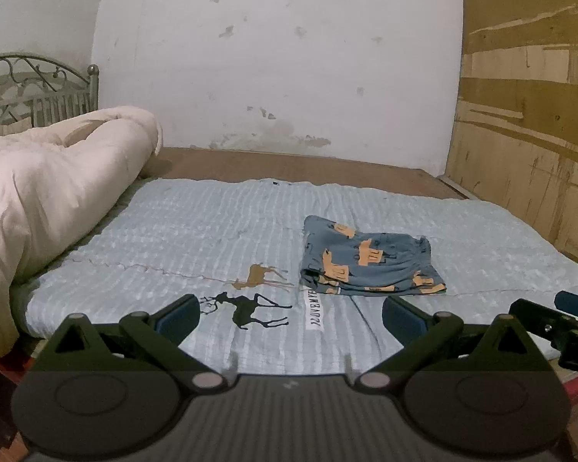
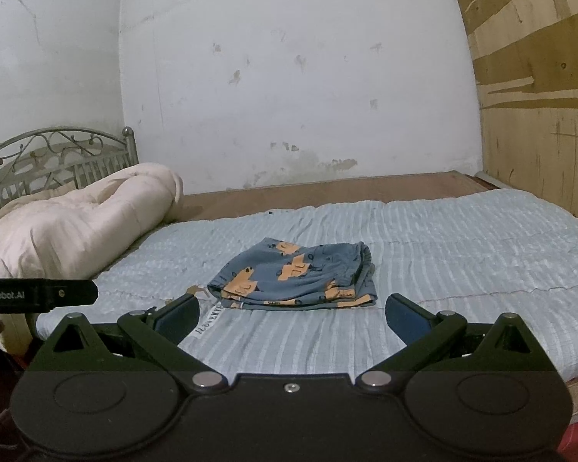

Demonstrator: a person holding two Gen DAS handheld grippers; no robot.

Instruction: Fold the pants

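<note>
Both grippers hang wide open and empty over the near edge of the bed: left gripper [image 1: 291, 317], right gripper [image 2: 293, 317], jaws spread, nothing between them. One pair of pants [image 2: 294, 275], blue with orange print, lies folded into a compact stack on the pale blue quilt [image 2: 462, 254], near the near edge, apart from both grippers. One cream duvet [image 2: 69, 223] is bunched at the left end by the metal headboard [image 2: 54, 154]. White scuffed wall [image 2: 289, 77] behind, plywood panel [image 2: 539, 96] on the right.
</note>
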